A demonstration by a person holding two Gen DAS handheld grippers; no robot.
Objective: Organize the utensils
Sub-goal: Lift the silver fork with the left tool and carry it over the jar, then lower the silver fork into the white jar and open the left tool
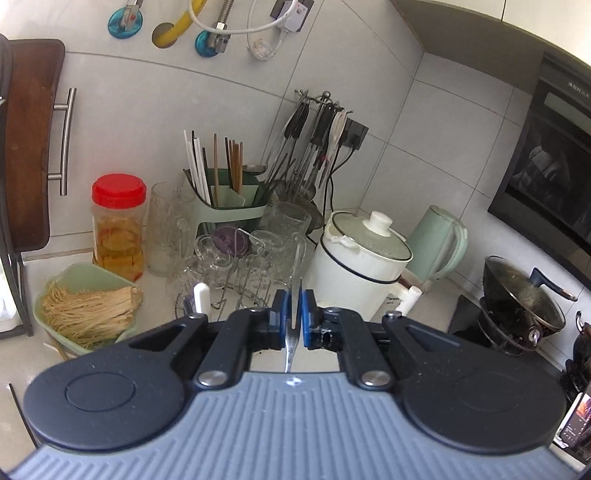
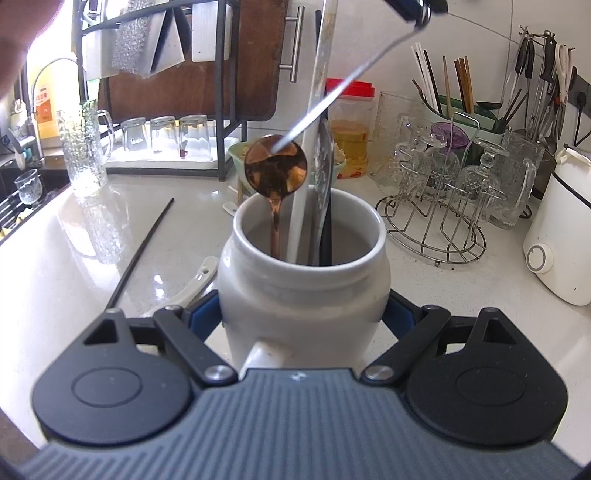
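A: What has the left gripper (image 1: 293,314) got?

B: Its jaws are pinched almost fully together on the thin metal handle of a silver utensil (image 2: 332,92). In the left wrist view the handle runs edge-on between the blue pads (image 1: 308,306). In the right wrist view that same gripper (image 2: 417,9) sits at the top edge, and the handle slants down from it towards the jar.

A: Which jar?

B: A white ceramic jar (image 2: 303,291) standing on the pale worktop (image 2: 461,295), close to its near edge. The right gripper (image 2: 303,314) has its jaws spread about halfway, one blue pad against each side of the jar's belly, so it is gripping it.

A: What is in the jar already?

B: A copper-coloured spoon (image 2: 275,168), bowl upward, handle down inside. Beside it stand a white utensil handle (image 2: 301,206) and a flat steel piece (image 2: 325,173), all leaning on the far rim. The lower end of the silver utensil lies in front of the copper bowl; whether they touch I cannot tell.

A: Anything loose nearby?

B: A black chopstick (image 2: 144,251) lies on the worktop left of the jar, and a white ceramic spoon (image 2: 192,284) sits just beside the jar's left side. Towards the back wall are a wire glass rack (image 2: 436,206), a green chopstick holder (image 1: 229,199) and a red-lidded jar (image 1: 118,225).
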